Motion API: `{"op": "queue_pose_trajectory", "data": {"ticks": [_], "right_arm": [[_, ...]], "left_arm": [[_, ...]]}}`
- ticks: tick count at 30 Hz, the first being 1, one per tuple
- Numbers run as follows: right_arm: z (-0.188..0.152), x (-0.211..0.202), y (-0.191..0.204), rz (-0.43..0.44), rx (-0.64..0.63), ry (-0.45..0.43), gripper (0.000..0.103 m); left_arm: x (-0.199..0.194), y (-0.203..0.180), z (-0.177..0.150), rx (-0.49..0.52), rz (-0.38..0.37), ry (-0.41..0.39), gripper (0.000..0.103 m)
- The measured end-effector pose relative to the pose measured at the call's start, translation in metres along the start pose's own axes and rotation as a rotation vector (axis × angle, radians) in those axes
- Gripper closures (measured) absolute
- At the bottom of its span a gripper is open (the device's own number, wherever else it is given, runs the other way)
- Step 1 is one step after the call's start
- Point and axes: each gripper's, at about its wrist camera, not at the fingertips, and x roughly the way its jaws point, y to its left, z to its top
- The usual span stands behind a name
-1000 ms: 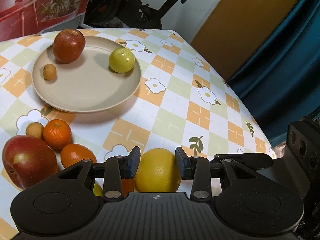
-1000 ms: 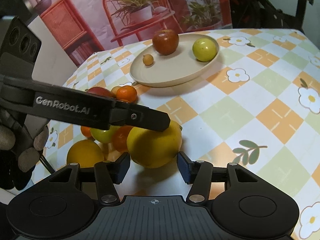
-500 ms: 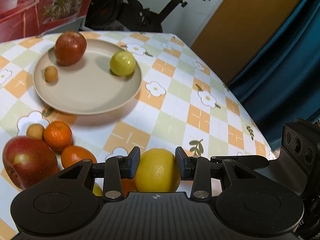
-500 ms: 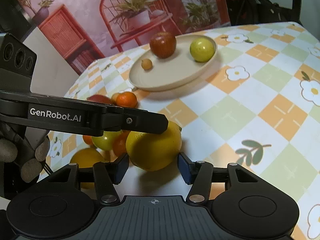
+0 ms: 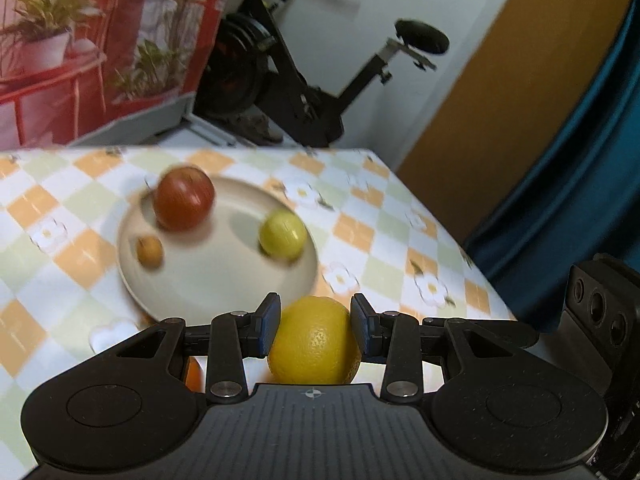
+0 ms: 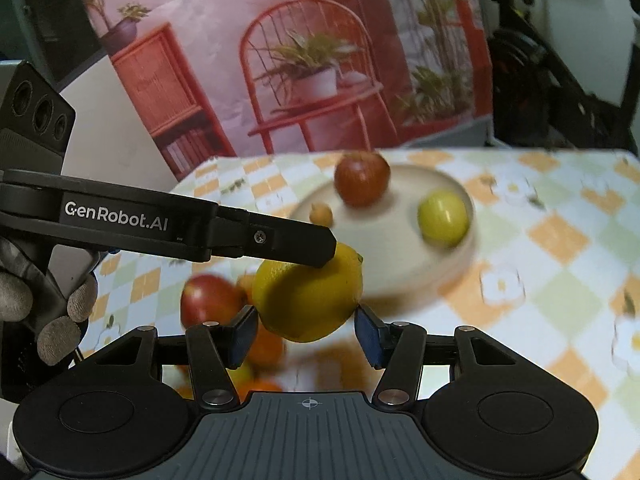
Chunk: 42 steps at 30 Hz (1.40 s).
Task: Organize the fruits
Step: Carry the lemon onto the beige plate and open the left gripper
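Note:
My left gripper [image 5: 315,316] is shut on a large yellow lemon [image 5: 314,342] and holds it above the table, near the front rim of the beige plate [image 5: 208,280]. The plate holds a red apple [image 5: 183,198], a green-yellow fruit [image 5: 283,234] and a small brown fruit [image 5: 149,251]. In the right wrist view the left gripper [image 6: 320,252] carries the lemon [image 6: 308,298] just ahead of my right gripper [image 6: 306,332], which is open and empty. Behind the lemon lie a red apple [image 6: 206,300] and oranges [image 6: 264,346].
The table [image 5: 400,240] has a checked flower cloth; its right edge drops off by a blue curtain [image 5: 580,168]. An exercise bike [image 5: 304,80] and a red backdrop [image 6: 320,60] stand beyond the far edge.
My left gripper has lifted the lemon off the table and moved it toward the plate. Both views have tilted up and blurred. The right gripper stays open behind the lemon.

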Motion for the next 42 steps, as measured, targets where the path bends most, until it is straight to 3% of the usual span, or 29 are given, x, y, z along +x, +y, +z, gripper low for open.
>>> {"op": "queue_pose_trajectory", "data": {"ticks": [6,14,20,42], "right_arm": [[0.033,0.026,-0.004,0.008,-0.04,-0.012,0.053],[0.055,0.068,-0.021,0.008,-0.054,0.026,0.053],[0.06,0.094,-0.031,0.005,-0.066,0.063,0.053],[0.058,0.121,-0.033,-0.023,-0.115,0.09,0.053]], "left_arm": [[0.008,0.02,0.028,-0.023,0.026,-0.027,0.062],[0.037,0.044,0.049,-0.034,0.058,0.0,0.062],[0.05,0.059,0.051,-0.042,0.074,0.024,0.062],[0.065,0.067,0.052,-0.023,0.12,0.049,0.062]]}}
